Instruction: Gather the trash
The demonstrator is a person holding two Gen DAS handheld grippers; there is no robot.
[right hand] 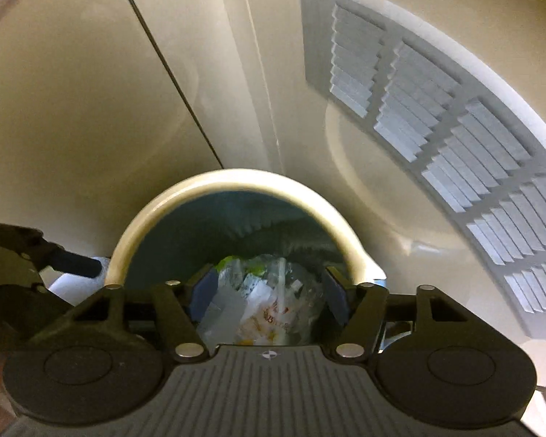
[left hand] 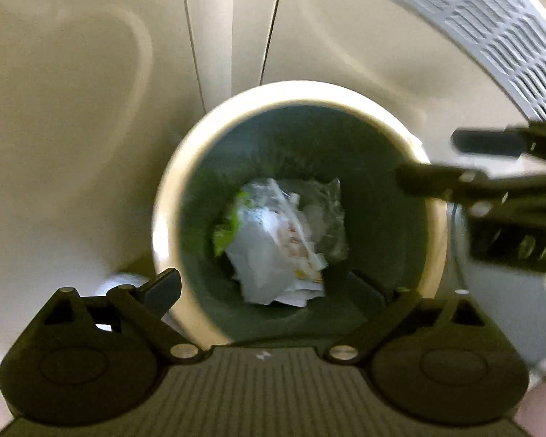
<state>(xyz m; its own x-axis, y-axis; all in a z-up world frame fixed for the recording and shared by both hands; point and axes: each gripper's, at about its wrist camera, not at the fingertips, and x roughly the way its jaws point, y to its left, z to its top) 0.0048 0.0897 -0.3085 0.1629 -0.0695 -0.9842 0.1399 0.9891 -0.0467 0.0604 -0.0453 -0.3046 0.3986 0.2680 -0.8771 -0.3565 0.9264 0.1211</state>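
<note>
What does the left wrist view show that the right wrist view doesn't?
Only the left wrist view shows the bin's whole round rim from straight above, plus the right gripper reaching in, open and empty. Only the right wrist view shows most of the slatted vent, and the left gripper at its left edge. Both show crumpled trash at the bin's bottom and the pale cabinet doors behind.
</note>
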